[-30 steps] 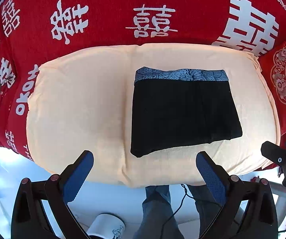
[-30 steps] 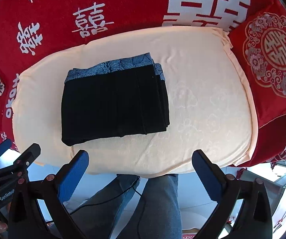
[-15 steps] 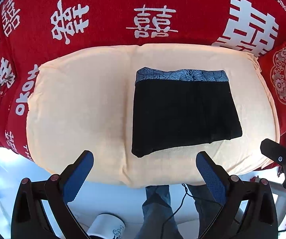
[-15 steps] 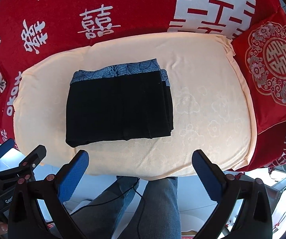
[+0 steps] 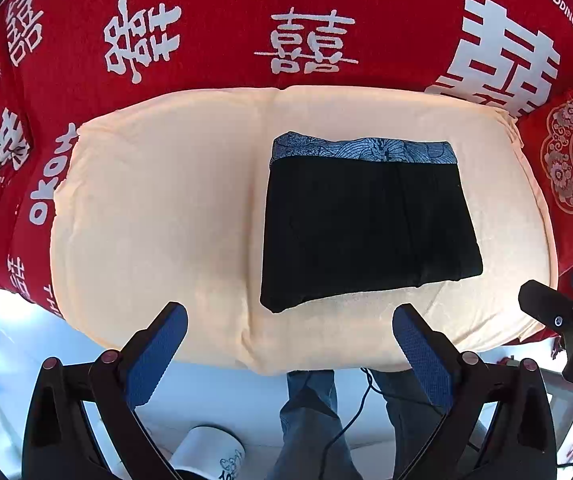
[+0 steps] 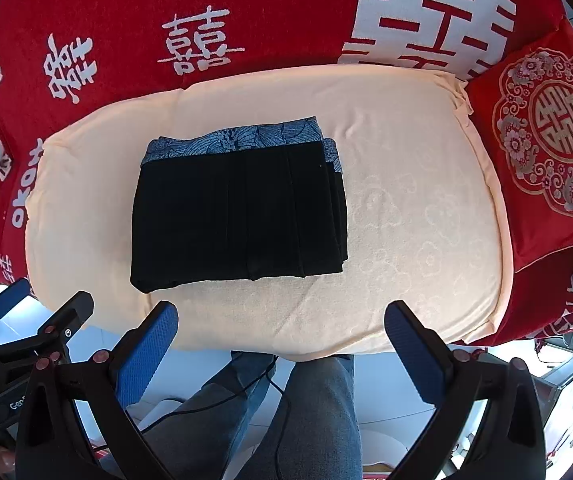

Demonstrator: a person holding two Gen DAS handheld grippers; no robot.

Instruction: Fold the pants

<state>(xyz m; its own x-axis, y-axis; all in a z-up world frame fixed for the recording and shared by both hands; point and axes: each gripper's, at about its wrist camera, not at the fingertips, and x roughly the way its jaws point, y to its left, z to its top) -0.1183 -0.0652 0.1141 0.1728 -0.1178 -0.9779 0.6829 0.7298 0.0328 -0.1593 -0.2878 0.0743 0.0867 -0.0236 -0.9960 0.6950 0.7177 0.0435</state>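
Black pants (image 5: 368,224) (image 6: 238,216) lie folded into a compact rectangle on a cream cushion (image 5: 158,216) (image 6: 414,216), with a blue patterned waistband along the far edge. My left gripper (image 5: 288,330) hovers open above the cushion's near edge, nothing between its blue pads. My right gripper (image 6: 280,326) is likewise open and empty, held near the cushion's front edge below the pants. Each gripper shows at the side of the other's view: the right one (image 5: 562,324) and the left one (image 6: 26,332).
A red cloth with white characters (image 5: 310,20) (image 6: 190,20) covers the surface around the cushion. A red embroidered pillow (image 6: 546,136) lies at the right. A person's jeans-clad legs (image 6: 306,412) and a cable are below. A white cup (image 5: 210,456) sits on the floor.
The right wrist view has shifted slightly, so pants and cushion sit a bit lower and further right in it. The left view is almost unchanged. Both grippers stay open.
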